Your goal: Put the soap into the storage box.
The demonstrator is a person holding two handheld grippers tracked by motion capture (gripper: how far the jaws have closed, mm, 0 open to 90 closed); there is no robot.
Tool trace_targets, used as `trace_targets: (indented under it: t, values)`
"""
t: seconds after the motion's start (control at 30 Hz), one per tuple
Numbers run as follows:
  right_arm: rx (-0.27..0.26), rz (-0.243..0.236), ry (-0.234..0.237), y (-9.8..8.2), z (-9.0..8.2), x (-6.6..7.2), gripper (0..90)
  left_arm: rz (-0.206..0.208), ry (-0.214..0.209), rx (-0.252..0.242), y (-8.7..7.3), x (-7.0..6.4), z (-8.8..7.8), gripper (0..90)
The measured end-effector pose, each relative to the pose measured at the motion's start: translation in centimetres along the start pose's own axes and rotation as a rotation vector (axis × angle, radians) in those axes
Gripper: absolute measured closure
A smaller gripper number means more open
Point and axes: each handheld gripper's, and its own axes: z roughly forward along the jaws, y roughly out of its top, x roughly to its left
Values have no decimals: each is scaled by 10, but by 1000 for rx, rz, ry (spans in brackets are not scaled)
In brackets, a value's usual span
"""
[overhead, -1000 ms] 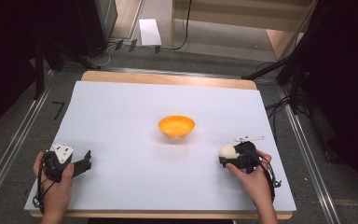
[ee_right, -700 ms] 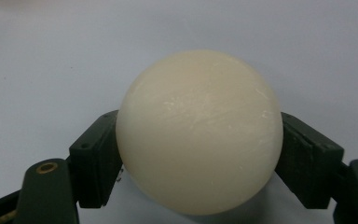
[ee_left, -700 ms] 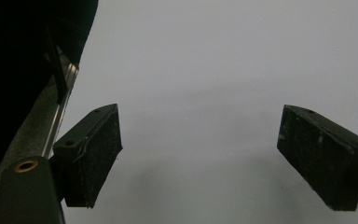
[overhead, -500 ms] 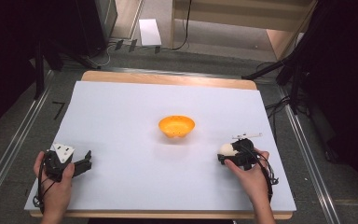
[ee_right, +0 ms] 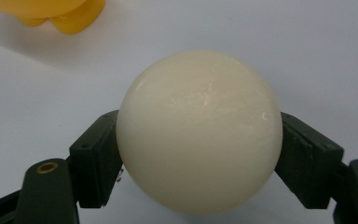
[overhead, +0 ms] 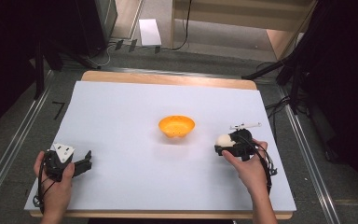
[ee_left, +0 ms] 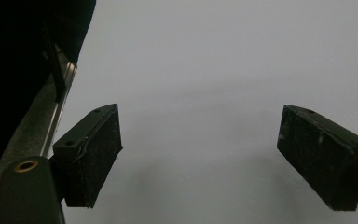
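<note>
left hand-held gripper [ee_left: 199,154] jaws wide apart, nothing btwn, white table [ee_left: 223,70] below, dark edge at left

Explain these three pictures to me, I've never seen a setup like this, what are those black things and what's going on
A person sits at a white table holding a hand-operated two-jaw gripper in each hand. The high view looks down from above; the other two pictures come from cameras riding on each gripper, looking along its black jaws. An orange bowl sits mid-table. The right gripper is clamped on a cream-white ball, its jaws having just closed on it. The left gripper rests open with nothing between its jaws.
</note>
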Motion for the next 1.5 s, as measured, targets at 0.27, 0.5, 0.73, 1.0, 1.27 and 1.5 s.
trace_targets:
  t: [0.27,0.5,0.73,1.0,1.27,1.5]
  values:
    - [5,-15,0,13,-3,5,240,1,-1,1,0,0,0,142]
    - [-1,-23,5,23,-6,8,239,3,-3,0,0,0,0,142]
    - [-4,-44,4,34,-8,12,239,3,-3,0,0,0,0,142]
    - [5,-42,1,48,-9,18,239,6,-4,-6,0,0,0,142]
    - [-5,-54,10,62,-9,28,240,6,-4,-8,0,-1,0,142]
    - [-3,-72,18,73,-4,38,239,8,-5,-8,0,-1,0,142]
